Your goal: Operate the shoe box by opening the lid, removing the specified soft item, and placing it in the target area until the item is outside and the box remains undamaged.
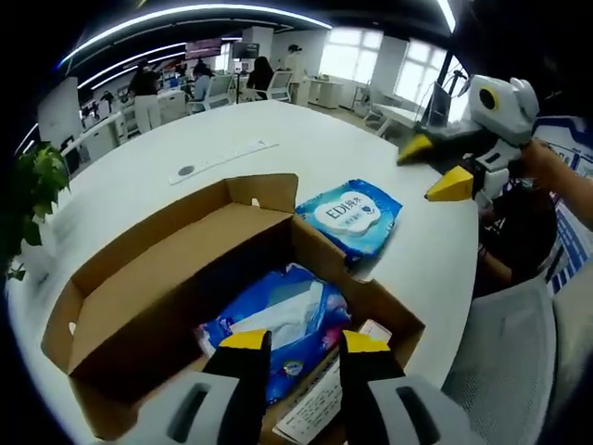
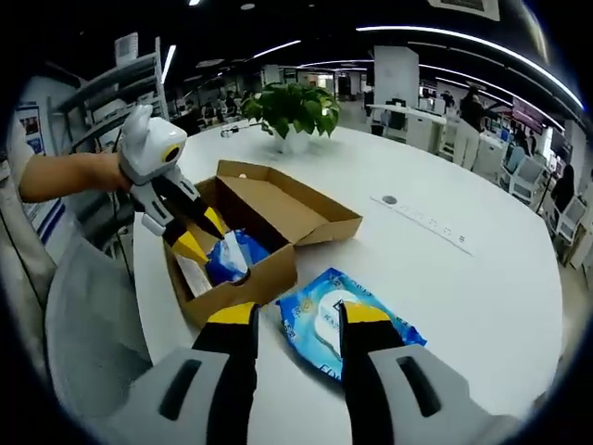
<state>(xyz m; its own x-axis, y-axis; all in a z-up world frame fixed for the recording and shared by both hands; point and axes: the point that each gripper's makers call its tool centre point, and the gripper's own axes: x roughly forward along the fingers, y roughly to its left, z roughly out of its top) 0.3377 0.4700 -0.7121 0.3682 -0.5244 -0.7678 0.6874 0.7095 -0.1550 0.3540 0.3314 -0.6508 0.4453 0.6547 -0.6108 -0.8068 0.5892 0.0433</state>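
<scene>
An open cardboard shoe box (image 1: pixel 139 297) (image 2: pixel 278 209) stands on the white round table, its lid folded back. Inside it lies a blue soft pack (image 1: pixel 287 320) (image 2: pixel 232 258) beside a white printed card (image 1: pixel 320 403). My left gripper (image 1: pixel 304 341) (image 2: pixel 202 234) hangs open just above that pack, with nothing between its fingers. A second blue soft pack (image 1: pixel 350 215) (image 2: pixel 320 324) lies on the table right beside the box. My right gripper (image 2: pixel 296 315) (image 1: pixel 434 167) is open and empty, hovering above this second pack.
A potted plant (image 2: pixel 292 107) (image 1: pixel 32 190) stands at the table's edge beyond the box. A thin white strip (image 1: pixel 222 159) (image 2: pixel 422 222) lies on the table (image 2: pixel 463 306). A grey chair (image 1: pixel 505 362) sits at the near edge. People work at desks behind.
</scene>
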